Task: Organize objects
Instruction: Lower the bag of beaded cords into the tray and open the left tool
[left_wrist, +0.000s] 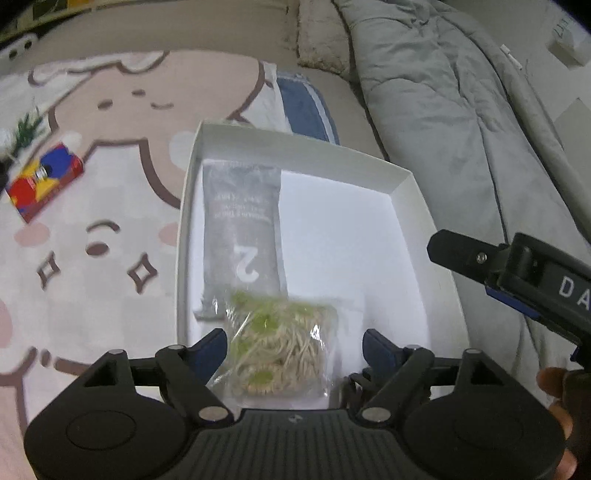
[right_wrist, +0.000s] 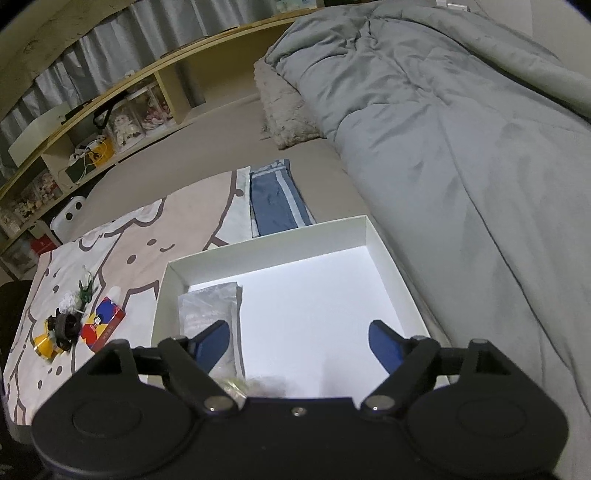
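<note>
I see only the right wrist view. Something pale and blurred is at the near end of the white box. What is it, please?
Observer: A clear packet of beige strands with green bits, at the near end of the white box.
Operator: Does the left gripper hold it?
Observer: No, the left gripper is open, with one finger on either side of the packet.
Operator: Any mark on the grey pouch?
Observer: The grey pouch shows a large white 2.
</note>
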